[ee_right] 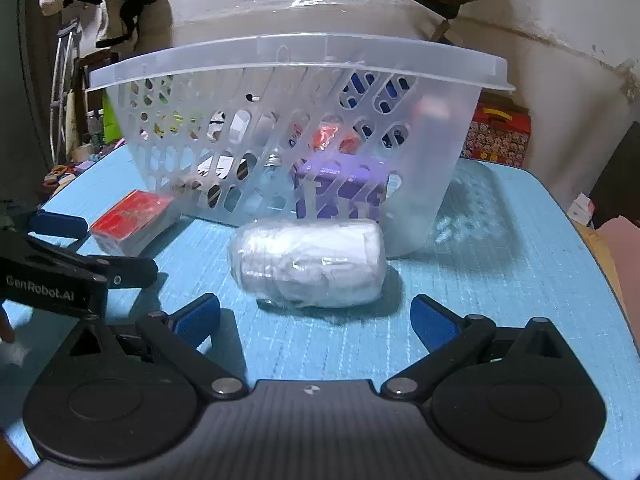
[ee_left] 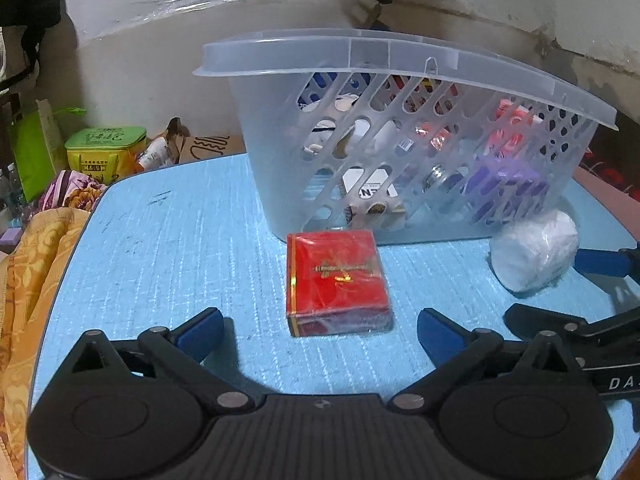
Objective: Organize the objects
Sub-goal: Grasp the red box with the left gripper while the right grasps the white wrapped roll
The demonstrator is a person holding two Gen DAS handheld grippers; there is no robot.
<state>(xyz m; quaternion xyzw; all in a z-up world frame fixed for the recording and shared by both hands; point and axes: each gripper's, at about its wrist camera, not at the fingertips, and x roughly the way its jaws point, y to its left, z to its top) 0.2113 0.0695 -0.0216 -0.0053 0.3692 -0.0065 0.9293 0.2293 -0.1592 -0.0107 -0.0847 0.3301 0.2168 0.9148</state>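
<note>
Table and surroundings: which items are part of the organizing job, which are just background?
Job items:
- red box, on the table in front of the open left tool
- white wrapped roll, in front of the open right tool
- clear plastic basket, already holding a purple box and others

Background:
- green-lidded tin
- floral cloth
- printed red carton

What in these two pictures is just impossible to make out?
- Things inside the basket: in both views its frosted slotted wall shows only scraps of colour.
- Gold print on the red box, left view: shiny wrap and blur hide it.
- What the white bundle holds, right view: crinkled plastic wrap covers it.
- Right gripper in the left view: cut off by the frame edge.
</note>
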